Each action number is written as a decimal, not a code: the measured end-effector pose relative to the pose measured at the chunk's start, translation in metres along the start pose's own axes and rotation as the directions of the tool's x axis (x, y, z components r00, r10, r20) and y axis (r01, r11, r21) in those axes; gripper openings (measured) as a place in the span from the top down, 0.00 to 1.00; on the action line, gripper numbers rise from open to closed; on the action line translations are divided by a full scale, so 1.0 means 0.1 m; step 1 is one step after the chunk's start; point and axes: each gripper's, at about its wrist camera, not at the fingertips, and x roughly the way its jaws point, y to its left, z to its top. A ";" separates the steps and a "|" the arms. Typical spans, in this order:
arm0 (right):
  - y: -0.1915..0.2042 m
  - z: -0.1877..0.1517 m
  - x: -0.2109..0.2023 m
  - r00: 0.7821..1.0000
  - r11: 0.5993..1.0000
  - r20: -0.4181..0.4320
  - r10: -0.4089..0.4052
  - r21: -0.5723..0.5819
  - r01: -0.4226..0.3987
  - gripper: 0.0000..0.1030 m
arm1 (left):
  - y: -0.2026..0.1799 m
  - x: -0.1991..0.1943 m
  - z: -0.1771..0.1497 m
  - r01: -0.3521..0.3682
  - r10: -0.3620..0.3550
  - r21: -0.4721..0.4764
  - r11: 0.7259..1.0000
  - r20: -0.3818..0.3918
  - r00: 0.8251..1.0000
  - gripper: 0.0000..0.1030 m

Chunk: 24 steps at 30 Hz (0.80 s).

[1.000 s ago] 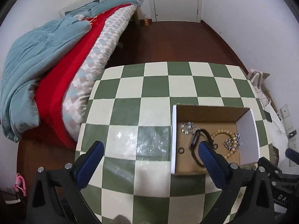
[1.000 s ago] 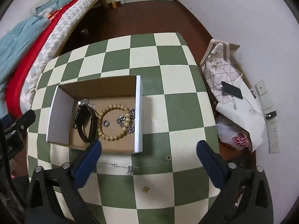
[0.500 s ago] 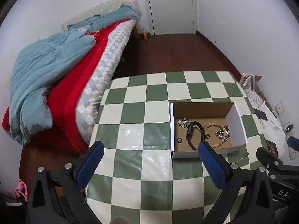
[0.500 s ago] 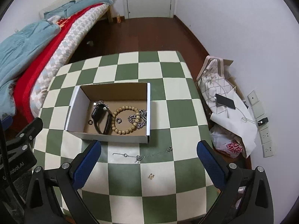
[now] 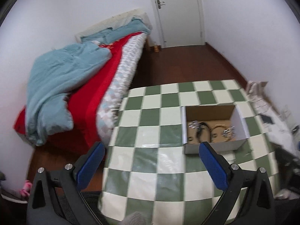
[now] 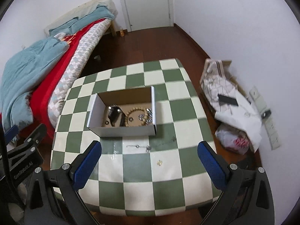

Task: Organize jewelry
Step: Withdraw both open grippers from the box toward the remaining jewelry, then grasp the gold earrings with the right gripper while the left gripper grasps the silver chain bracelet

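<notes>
Both your left gripper [image 5: 151, 154] and right gripper [image 6: 149, 153] hang wide apart and empty above the green-and-cream checkered tabletop [image 6: 165, 172]. The open white cardboard box [image 6: 123, 130] sits mid-tabletop, holding a tan wooden bead bracelet [image 6: 135, 110], a black watch [image 6: 116, 115] and silver chain pieces [image 6: 147, 117]. A thin silver chain necklace [image 6: 148, 147] lies on the tabletop just in front of the box, a small gold earring [image 6: 159, 162] nearer you.
</notes>
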 end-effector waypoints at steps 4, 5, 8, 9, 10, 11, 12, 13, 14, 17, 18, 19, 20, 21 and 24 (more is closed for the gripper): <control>-0.28 -0.19 0.30 0.997 0.998 -0.070 -0.044 0.050 0.047 0.03 | -0.14 0.24 -0.16 -0.086 0.087 0.035 0.996 -0.030 0.996 0.00; -0.34 -0.24 0.41 0.995 0.997 -0.090 -0.045 0.059 0.051 0.12 | -0.17 0.30 -0.19 -0.088 0.090 0.038 0.995 -0.045 0.995 0.00; -0.45 -0.40 0.77 0.987 0.997 -0.158 -0.039 0.063 0.050 0.35 | -0.27 0.54 -0.29 -0.099 0.104 0.056 0.994 -0.099 0.990 0.00; -0.46 -0.46 0.90 0.984 0.997 -0.178 -0.028 0.065 0.040 0.36 | -0.30 0.60 -0.32 -0.099 0.105 0.063 0.993 -0.112 0.988 0.00; -0.47 -0.52 1.05 0.979 0.998 -0.200 -0.021 0.061 0.034 0.40 | -0.33 0.66 -0.35 -0.102 0.111 0.071 0.992 -0.122 0.986 0.00; -0.46 -0.56 1.16 0.977 0.998 -0.213 -0.016 0.060 0.030 0.42 | -0.36 0.71 -0.37 -0.104 0.114 0.080 0.991 -0.134 0.984 0.00; -0.45 -0.59 1.23 0.976 0.998 -0.218 -0.012 0.061 0.026 0.42 | -0.39 0.77 -0.40 -0.102 0.114 0.090 0.991 -0.147 0.982 0.00; -0.44 -0.62 1.31 0.975 0.998 -0.221 -0.009 0.061 0.023 0.42 | -0.42 0.82 -0.42 -0.105 0.120 0.101 0.989 -0.157 0.980 0.00; -0.41 -0.65 1.37 0.975 0.998 -0.220 -0.001 0.060 0.014 0.43 | -0.44 0.85 -0.44 -0.106 0.123 0.109 0.988 -0.162 0.979 0.00; -0.33 -0.70 1.55 0.972 0.999 -0.236 0.008 0.048 0.003 0.59 | -0.49 0.94 -0.49 -0.104 0.128 0.131 0.986 -0.184 0.975 0.00; -0.30 -0.72 1.61 0.970 0.999 -0.245 0.005 0.042 0.005 0.63 | -0.49 0.96 -0.51 -0.101 0.126 0.135 0.986 -0.190 0.974 0.00; -0.26 -0.74 1.62 0.973 1.000 -0.231 -0.010 0.026 0.016 0.66 | -0.50 0.98 -0.52 -0.099 0.125 0.138 0.985 -0.194 0.973 0.00; -0.22 -0.76 1.63 0.974 1.000 -0.227 -0.020 0.007 0.022 0.74 | -0.51 1.00 -0.53 -0.100 0.127 0.142 0.985 -0.198 0.972 0.00; -0.18 -0.76 1.63 0.976 0.999 -0.215 -0.041 -0.012 0.040 0.78 | -0.51 1.01 -0.54 -0.098 0.126 0.144 0.985 -0.202 0.971 0.00; -0.15 -0.78 1.63 0.978 0.998 -0.203 -0.051 -0.031 0.045 0.93 | -0.56 1.03 -0.54 -0.079 0.109 0.145 0.986 -0.212 0.971 0.00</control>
